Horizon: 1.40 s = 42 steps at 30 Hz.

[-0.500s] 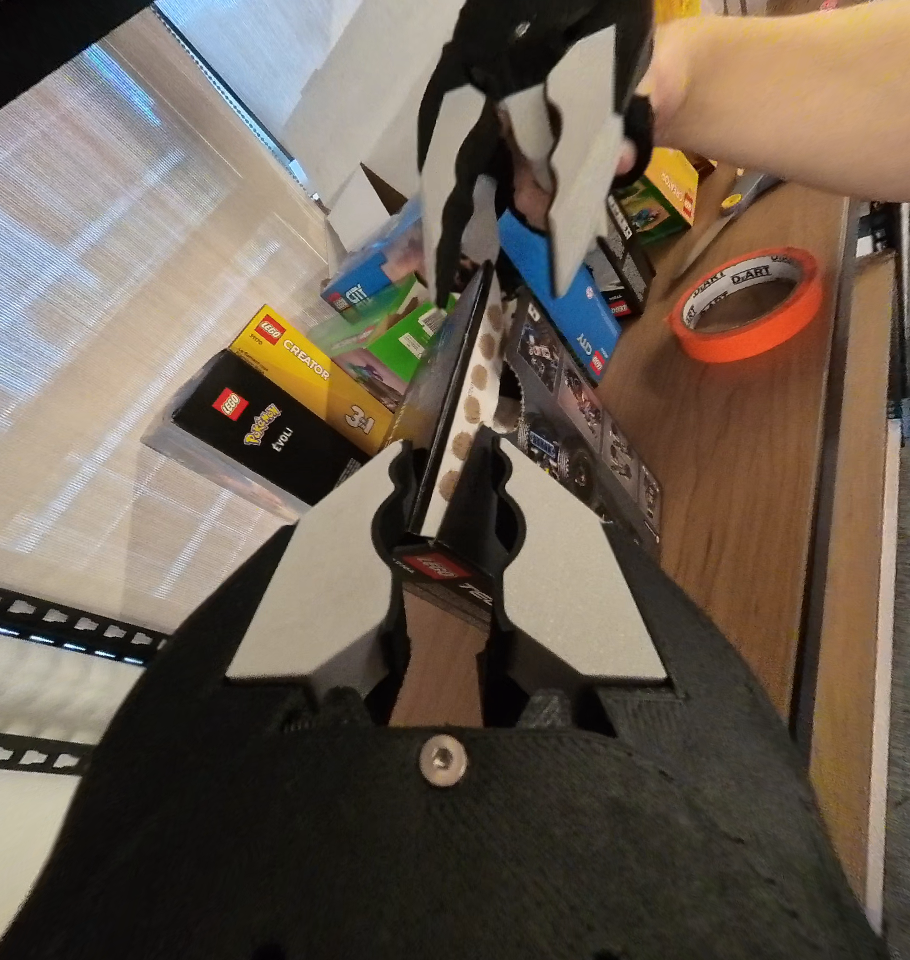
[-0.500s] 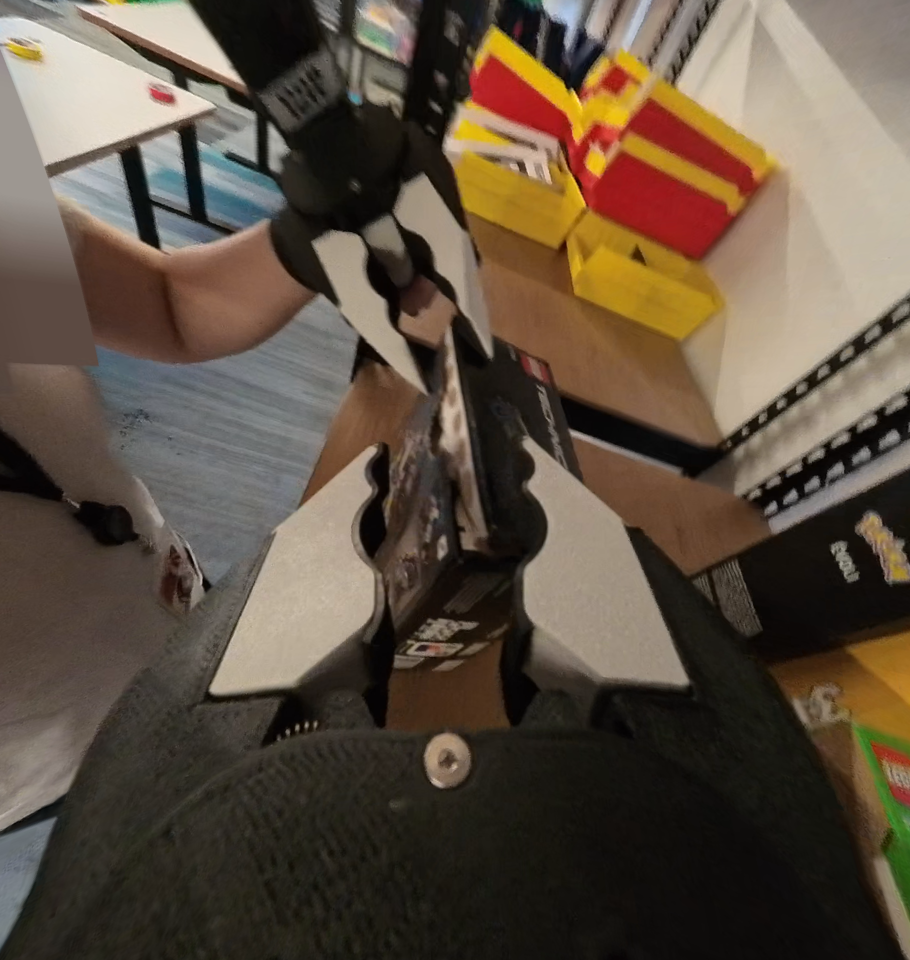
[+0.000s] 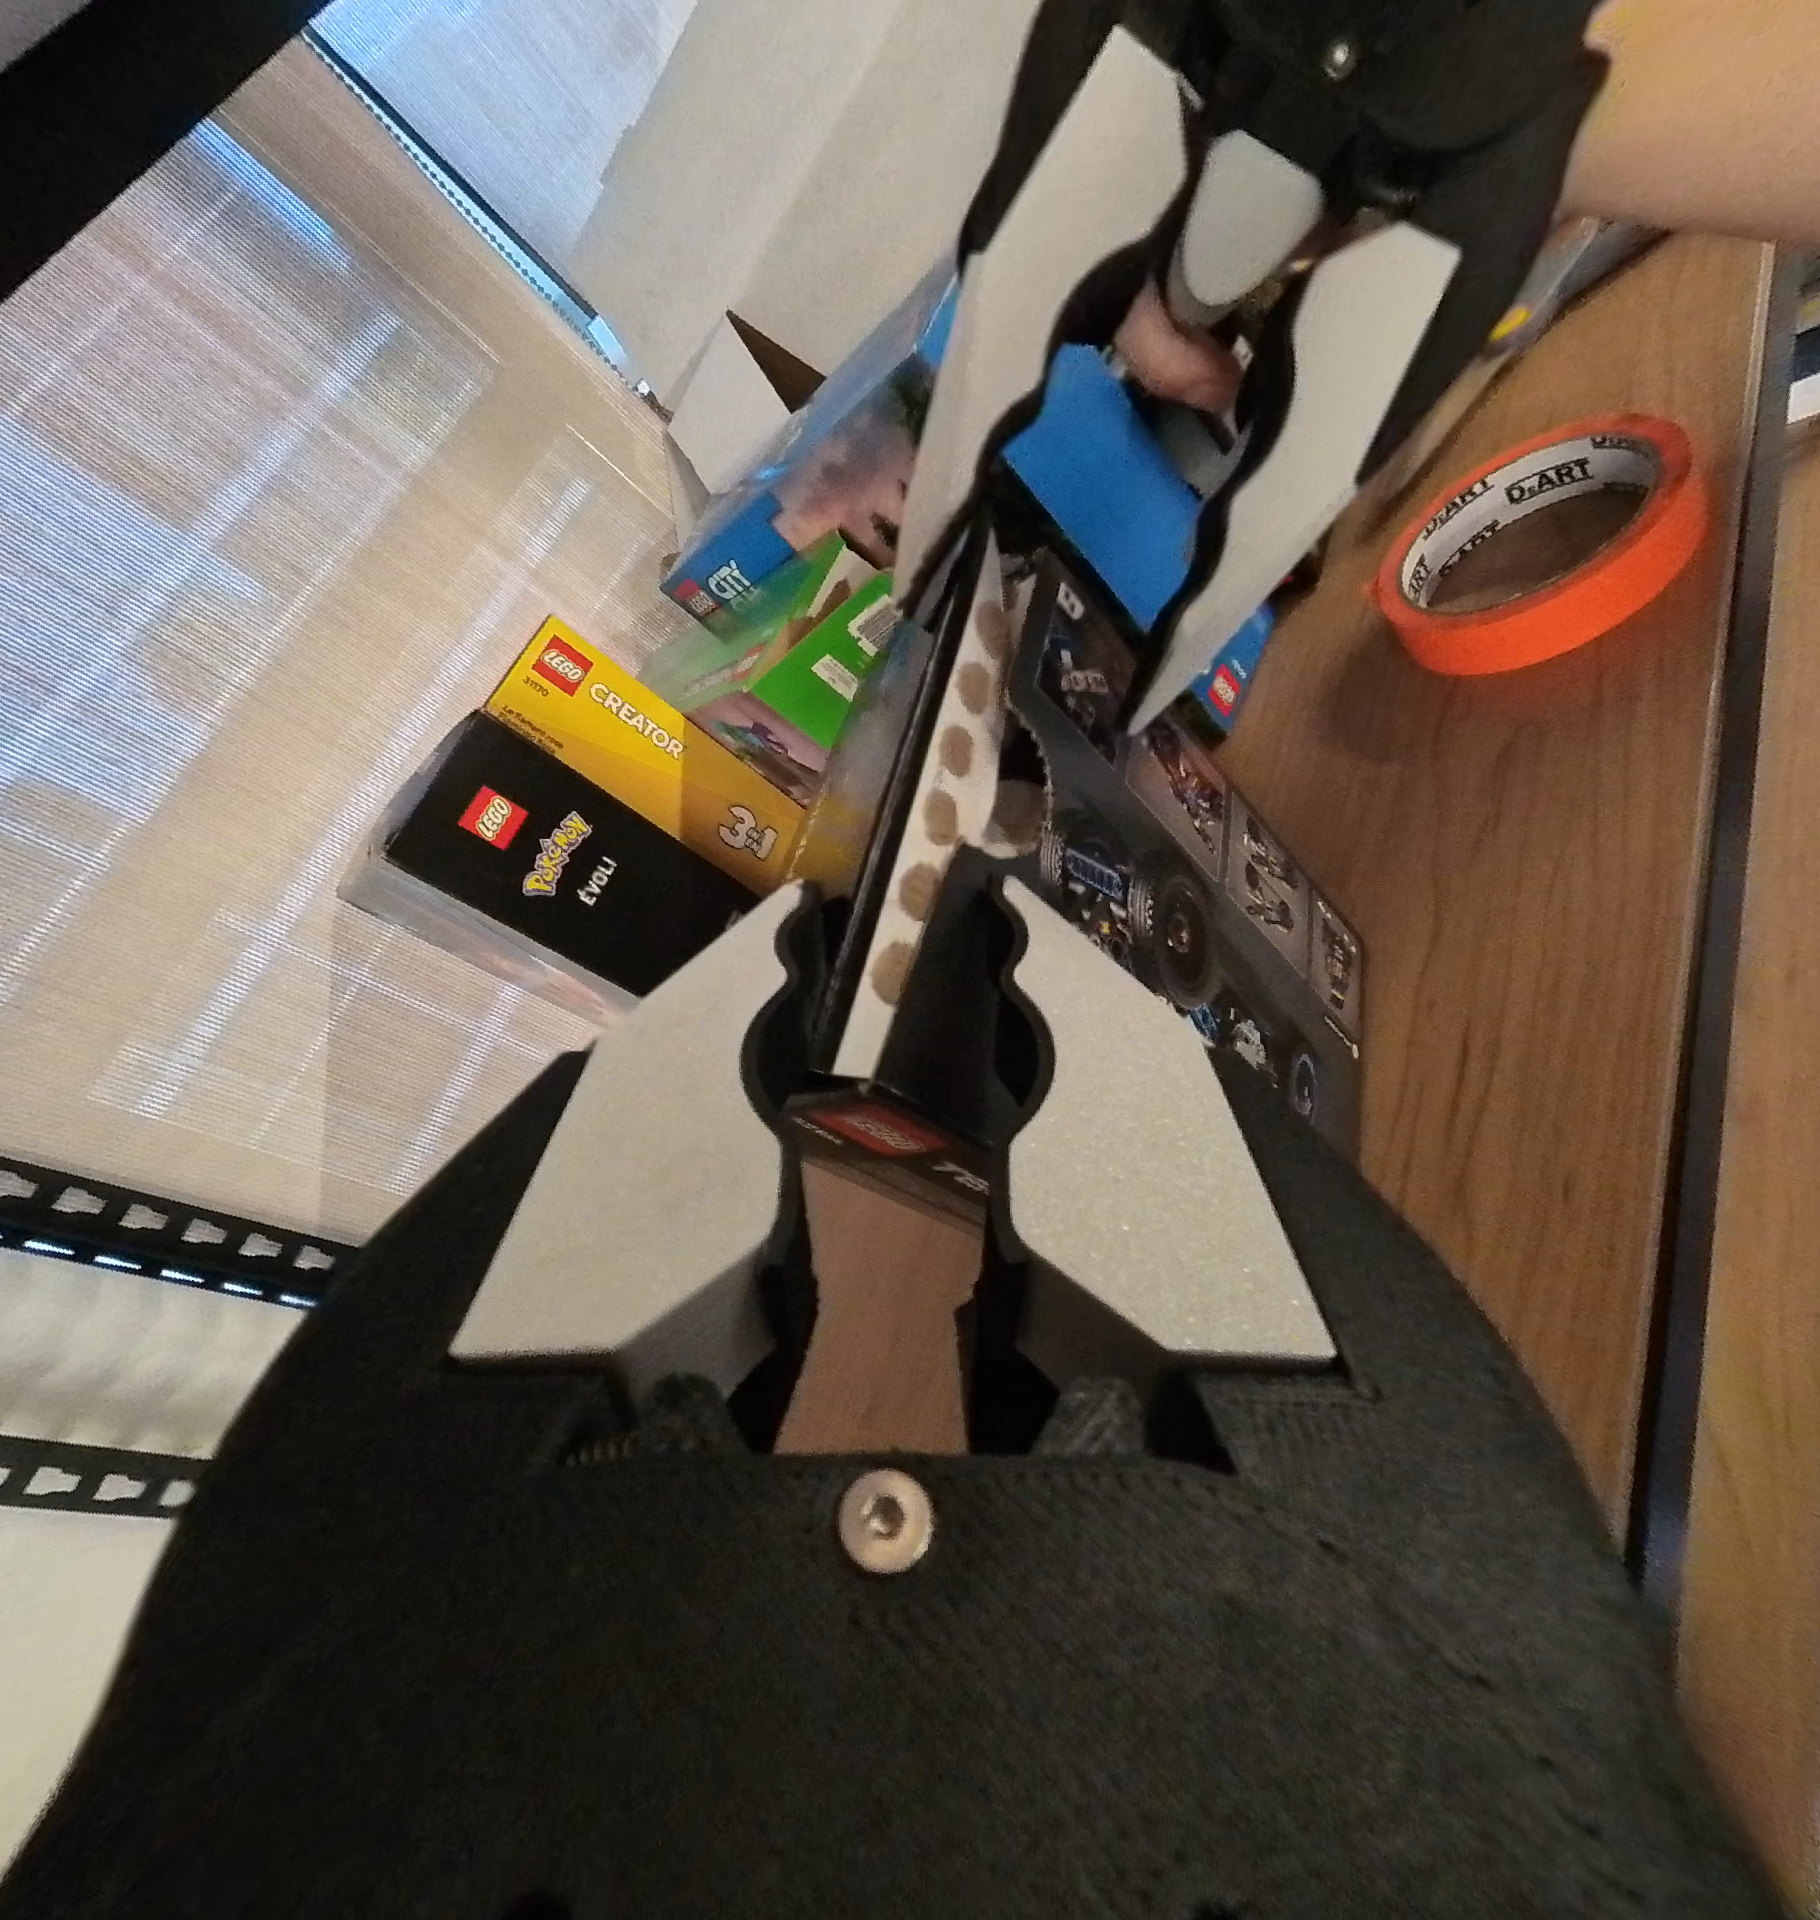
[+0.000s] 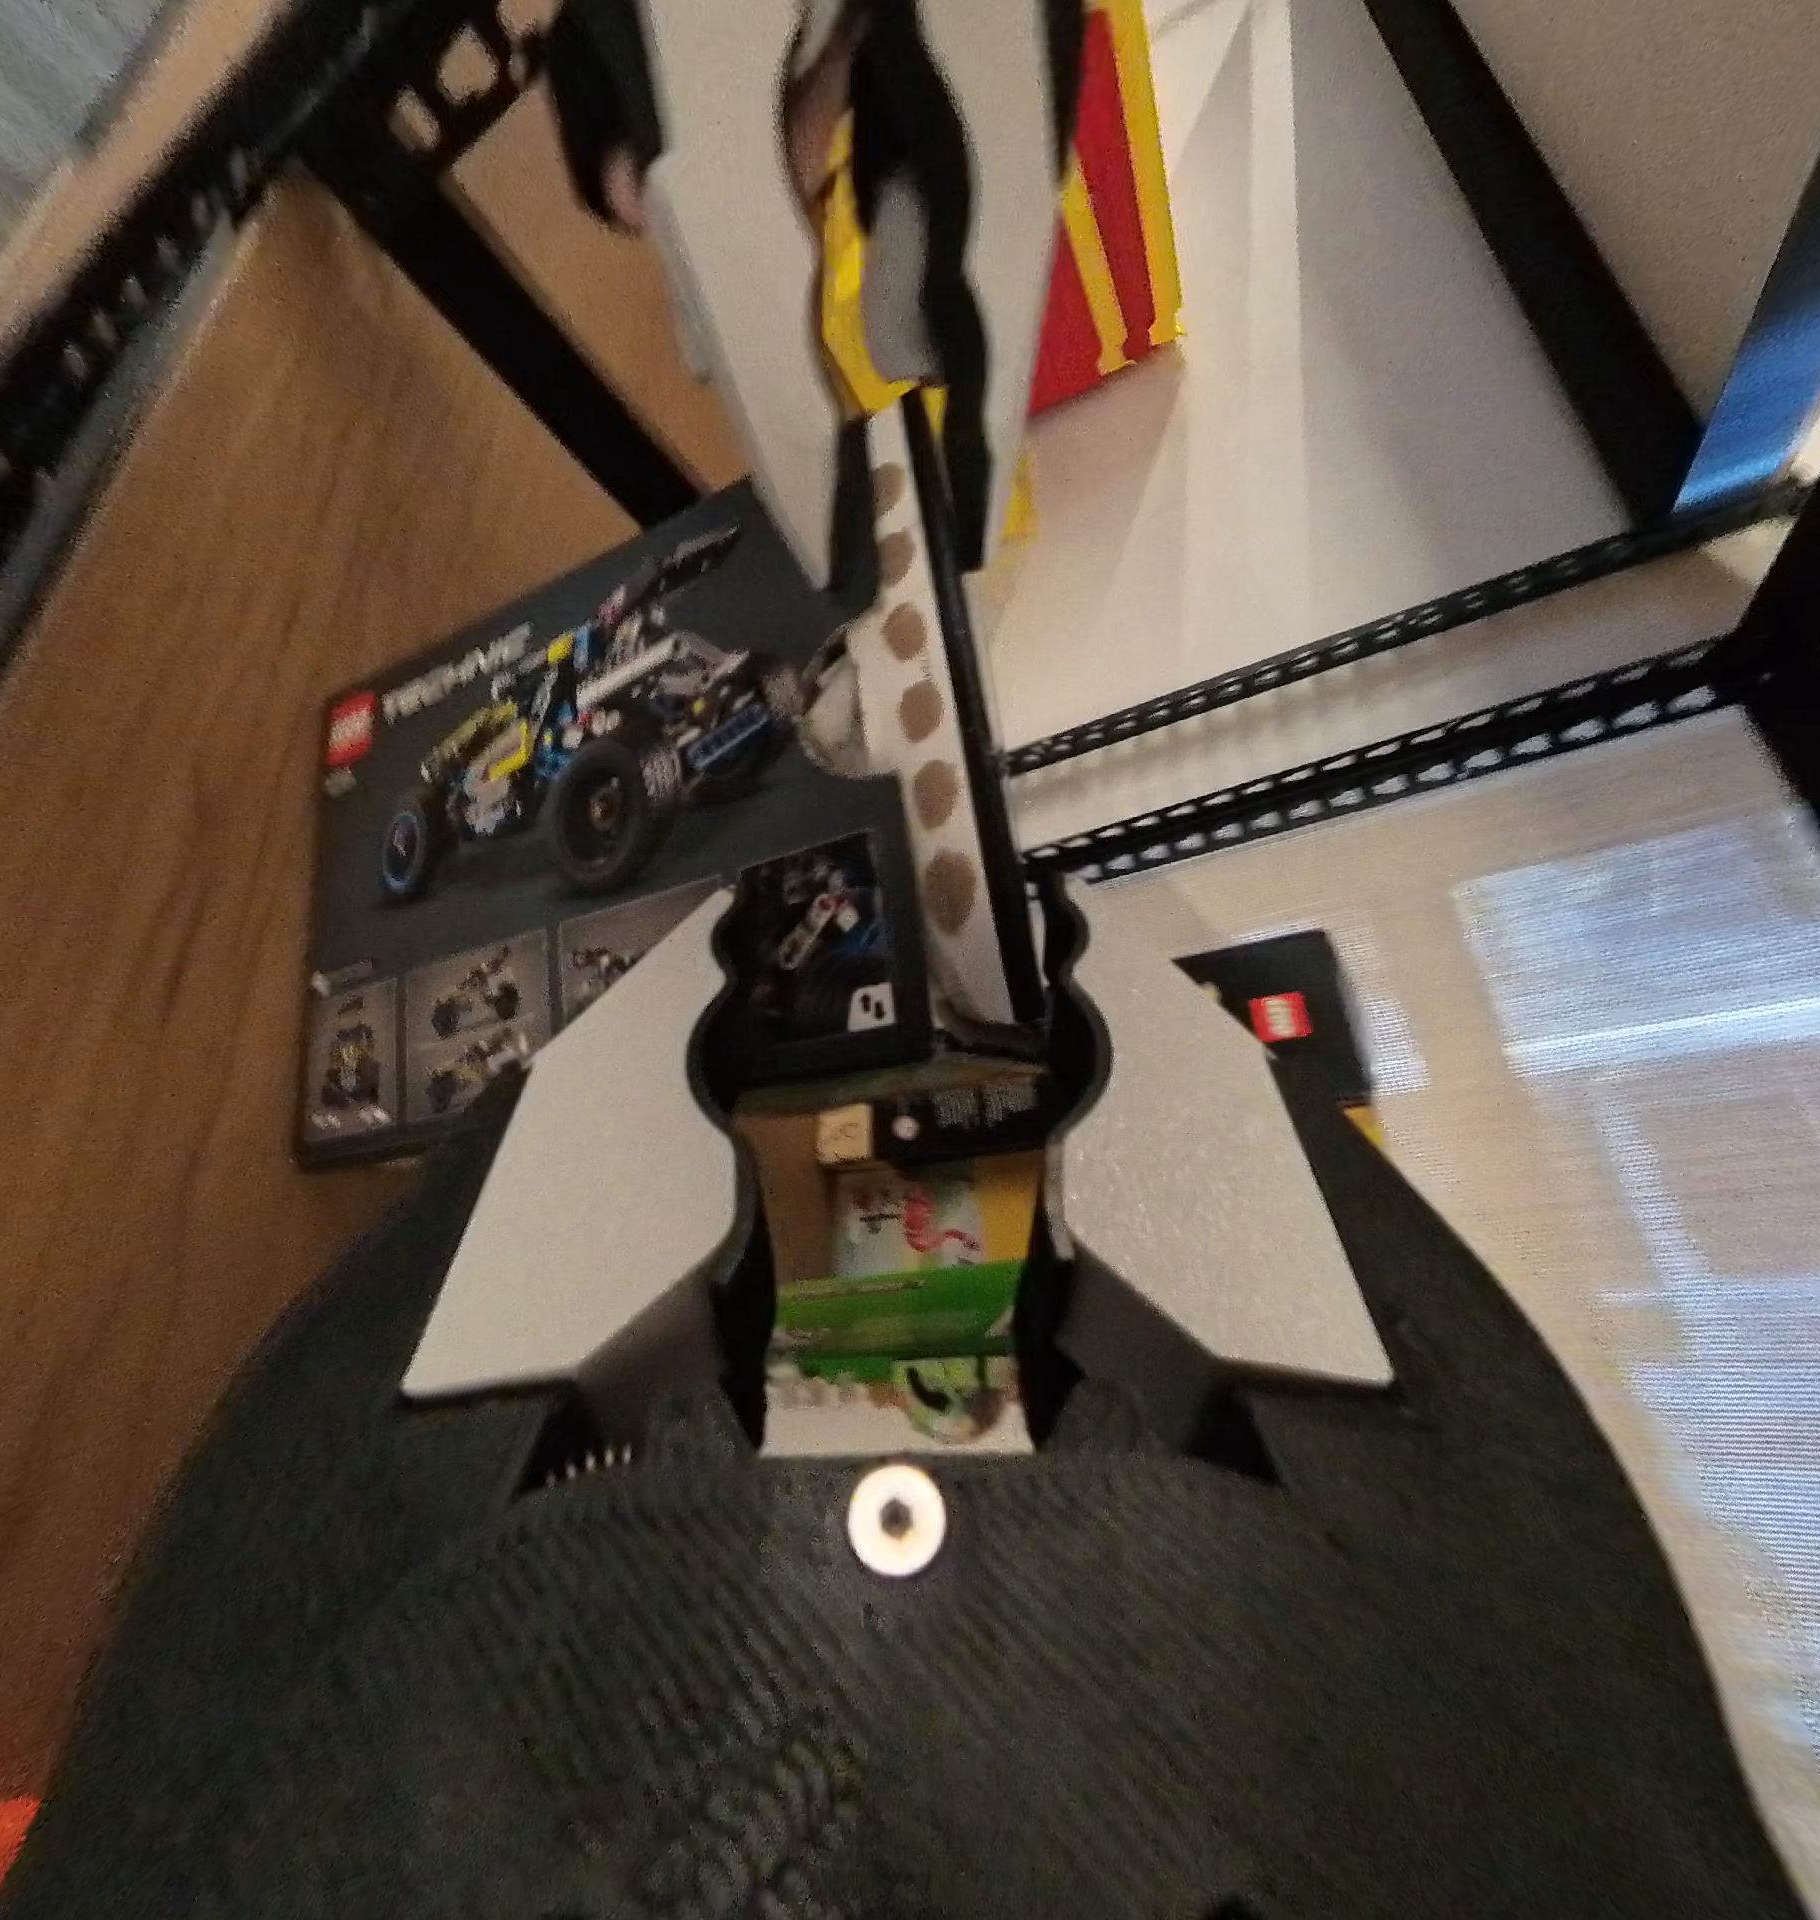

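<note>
A dark toy box [image 3: 1186,821] with a car picture lies on the wooden table [image 3: 1508,987]. Its white flap [image 3: 937,800] with brown glue dots stands up along one edge. My left gripper [image 3: 895,894] is shut on the box's near end, where a red logo shows. My right gripper [image 3: 1031,655] faces it from the far end, and a hand holds it. In the right wrist view, my right gripper [image 4: 895,914] is shut on the box's [image 4: 573,790] corner at the flap's [image 4: 911,727] base. The left gripper [image 4: 895,561] shows blurred beyond.
An orange tape roll [image 3: 1540,551] lies on the table to the right. A black box [image 3: 563,862], a yellow box [image 3: 657,727], green boxes [image 3: 812,665] and a blue box [image 3: 771,540] are stacked by the window. Red and yellow bins [image 4: 1103,208] and black racking [image 4: 1405,727] stand behind. My hands' fingertips stand some 7 cm from each other.
The two grippers have come closer together along the box. The right gripper has swung round, so the box's car face now lies flat to its left with the flap upright.
</note>
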{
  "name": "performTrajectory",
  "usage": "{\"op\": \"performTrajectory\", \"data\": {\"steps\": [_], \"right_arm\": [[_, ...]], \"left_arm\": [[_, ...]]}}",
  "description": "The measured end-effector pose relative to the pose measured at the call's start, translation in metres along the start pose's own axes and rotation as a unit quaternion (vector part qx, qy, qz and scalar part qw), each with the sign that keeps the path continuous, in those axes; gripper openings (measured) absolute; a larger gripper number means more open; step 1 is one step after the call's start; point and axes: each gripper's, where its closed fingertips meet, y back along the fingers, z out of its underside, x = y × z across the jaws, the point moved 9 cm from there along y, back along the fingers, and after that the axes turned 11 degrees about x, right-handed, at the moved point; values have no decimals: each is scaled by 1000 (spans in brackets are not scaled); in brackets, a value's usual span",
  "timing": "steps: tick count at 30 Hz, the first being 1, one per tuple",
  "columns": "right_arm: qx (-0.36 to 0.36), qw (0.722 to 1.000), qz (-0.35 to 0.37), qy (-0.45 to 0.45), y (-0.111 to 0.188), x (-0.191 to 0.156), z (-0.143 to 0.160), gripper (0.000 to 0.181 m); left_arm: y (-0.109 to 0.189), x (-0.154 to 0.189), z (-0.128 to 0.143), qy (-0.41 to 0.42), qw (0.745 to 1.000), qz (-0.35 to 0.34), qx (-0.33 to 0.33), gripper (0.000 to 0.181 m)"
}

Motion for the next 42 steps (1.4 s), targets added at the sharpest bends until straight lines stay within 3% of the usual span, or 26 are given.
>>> {"op": "performTrajectory", "data": {"steps": [3,6,8,10,14,15,17,21,26,30,31,33,38,40,42], "right_arm": [[47,979,17,-197,12,24,0,64],[42,901,47,-430,30,41,19,50],[74,848,-21,-525,33,35,23,31],[80,828,-44,-553,29,34,30,27],[92,856,-71,-503,19,30,31,19],[90,866,-59,-489,18,31,33,10],[96,859,-59,-500,18,31,36,3],[92,787,-101,-601,16,35,43,3],[42,654,-167,-737,13,42,48,2],[9,594,-188,-782,12,43,50,2],[1,591,-190,-784,11,44,50,2],[-7,616,-185,-766,12,45,48,2],[-38,747,-145,-648,18,45,33,4],[-20,756,-145,-638,27,53,26,18],[50,764,-122,-631,38,70,19,10]], "left_arm": [[0,-1,-2,3,1000,-2,0,31],[-1,-2,-1,14,1000,-5,6,30],[-1,-2,0,21,1000,-7,10,30],[-1,-1,0,24,1000,-9,13,29],[-1,-2,0,25,1000,-11,15,28],[-1,-2,1,27,999,-11,16,28],[-1,-2,1,32,999,-10,21,27],[0,-3,3,45,998,-10,30,26],[0,-3,3,40,999,-11,29,25],[0,-3,3,40,999,-9,30,26],[0,-3,3,42,999,-8,30,26],[0,-2,3,41,999,-9,30,26],[0,-1,3,35,999,-9,29,24],[0,-1,3,35,999,-7,27,24],[0,0,4,32,999,-7,26,25]]}}
